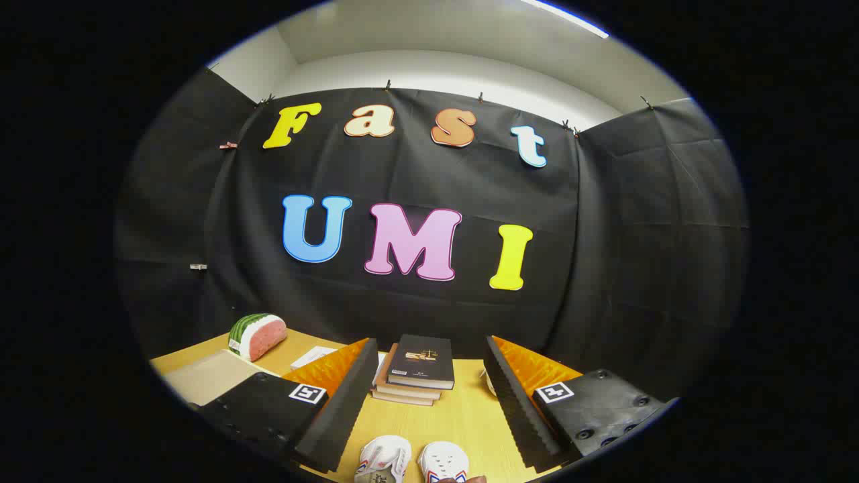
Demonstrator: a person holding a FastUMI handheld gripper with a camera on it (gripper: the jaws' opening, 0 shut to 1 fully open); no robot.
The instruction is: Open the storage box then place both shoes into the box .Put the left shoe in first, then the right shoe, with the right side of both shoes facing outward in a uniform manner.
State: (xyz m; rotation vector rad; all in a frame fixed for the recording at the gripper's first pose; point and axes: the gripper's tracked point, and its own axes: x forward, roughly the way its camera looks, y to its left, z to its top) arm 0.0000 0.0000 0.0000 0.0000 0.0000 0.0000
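Gripper view, held level over the yellow wooden tabletop (463, 419). My gripper (429, 402) has its two fingers spread wide with nothing between them but bare table; the pads (342, 399) touch nothing.

Low centre of the frame, between the fingers and close under the camera: a pair of white sneakers with red-and-blue trim, the left-hand white sneaker (384, 459) and the right-hand white sneaker (444, 461) side by side, toes pointing away from me. I cannot tell which is the left shoe from this angle; their heels are cut off.

Beyond the fingers, mid-frame: a stack of books, dark hardcover on top (416, 370). Lower left of the frame: a foam watermelon slice, green rind and pink flesh (258, 335), with a flat beige sheet (208, 376) and a white paper slip (314, 356) near it.

No storage box identified from here.

Judgement: step one, opening the box, looks not yet begun. Next move calls for tilting or turning the gripper to find the box and its lid before touching either shoe.
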